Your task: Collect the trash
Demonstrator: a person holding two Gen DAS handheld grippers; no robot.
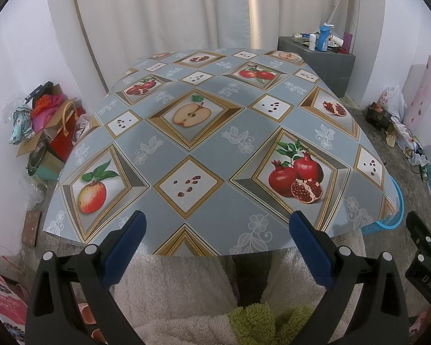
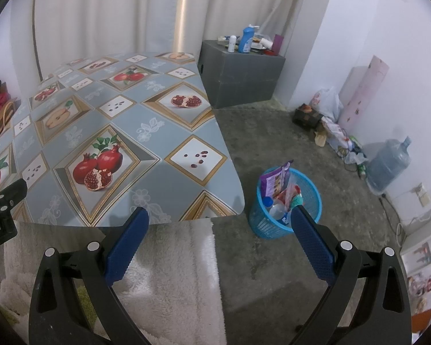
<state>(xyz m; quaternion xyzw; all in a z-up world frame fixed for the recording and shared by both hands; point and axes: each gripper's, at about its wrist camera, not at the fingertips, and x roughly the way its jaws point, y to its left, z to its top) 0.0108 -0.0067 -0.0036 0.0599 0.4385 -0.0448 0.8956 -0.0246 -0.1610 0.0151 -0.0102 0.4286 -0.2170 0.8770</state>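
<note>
On floor, right of table (image 2: 146,132): blue trash basket (image 2: 310,201), full; nearer right gripper (image 2: 219,227). Left gripper (image 1: 217,230) over tabletop. Both spread wide, empty.

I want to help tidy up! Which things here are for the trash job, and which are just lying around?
For the job:
blue bin on the floor, already holding wrappers and a bottle
left gripper and right gripper, both open and holding nothing

Just lying around:
table
water jug
grey box

Spread tongs (image 2: 219,224) hang above blue basket (image 2: 313,201) holding trash (image 2: 275,184) beside table (image 2: 158,132).
</note>
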